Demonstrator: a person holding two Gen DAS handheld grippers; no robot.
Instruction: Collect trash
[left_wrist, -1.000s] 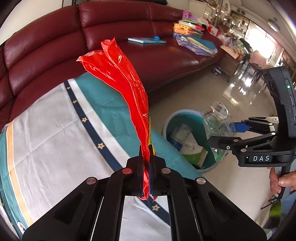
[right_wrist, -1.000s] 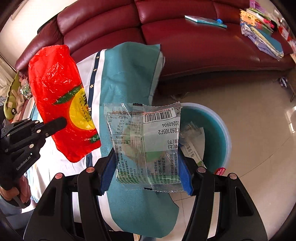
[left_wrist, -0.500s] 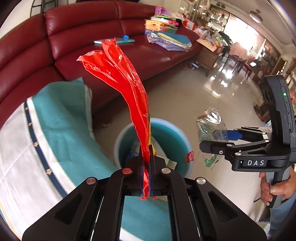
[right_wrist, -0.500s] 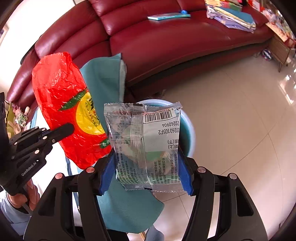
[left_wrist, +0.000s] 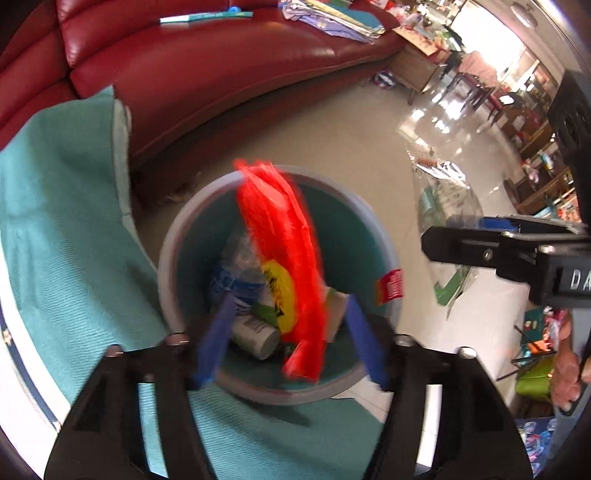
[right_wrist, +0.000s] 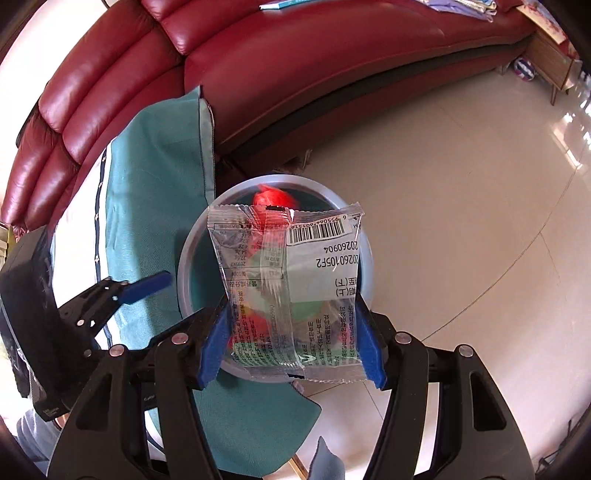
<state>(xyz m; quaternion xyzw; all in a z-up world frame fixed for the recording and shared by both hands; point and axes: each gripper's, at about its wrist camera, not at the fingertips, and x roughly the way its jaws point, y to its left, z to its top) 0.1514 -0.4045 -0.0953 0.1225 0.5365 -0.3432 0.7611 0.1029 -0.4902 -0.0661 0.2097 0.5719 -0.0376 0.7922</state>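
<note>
A teal bin (left_wrist: 173, 254) with a grey rim stands on the floor, holding a bottle and other trash. My left gripper (left_wrist: 286, 332) hangs right over it, its jaws opening. The red wrapper (left_wrist: 286, 236) is blurred between the blue pads, touching neither, over the bin's mouth. My right gripper (right_wrist: 291, 343) is shut on a clear snack wrapper (right_wrist: 291, 284) with a barcode, held above the bin (right_wrist: 184, 266). The red wrapper (right_wrist: 271, 201) shows behind it. The right gripper (left_wrist: 480, 247) with its clear wrapper (left_wrist: 443, 206) appears at the right of the left wrist view.
A dark red leather sofa (left_wrist: 221, 62) curves behind the bin, with a teal and white blanket (left_wrist: 62, 229) draped at the left. Books and papers (left_wrist: 332, 18) lie on the sofa's far seat. Glossy pale floor tiles (right_wrist: 461, 206) spread to the right. A hand (left_wrist: 567, 365) holds the right gripper's handle.
My left gripper has come down over the bin and its jaws have parted, letting go of the red wrapper. My right gripper has swung over the bin, still gripping the clear wrapper.
</note>
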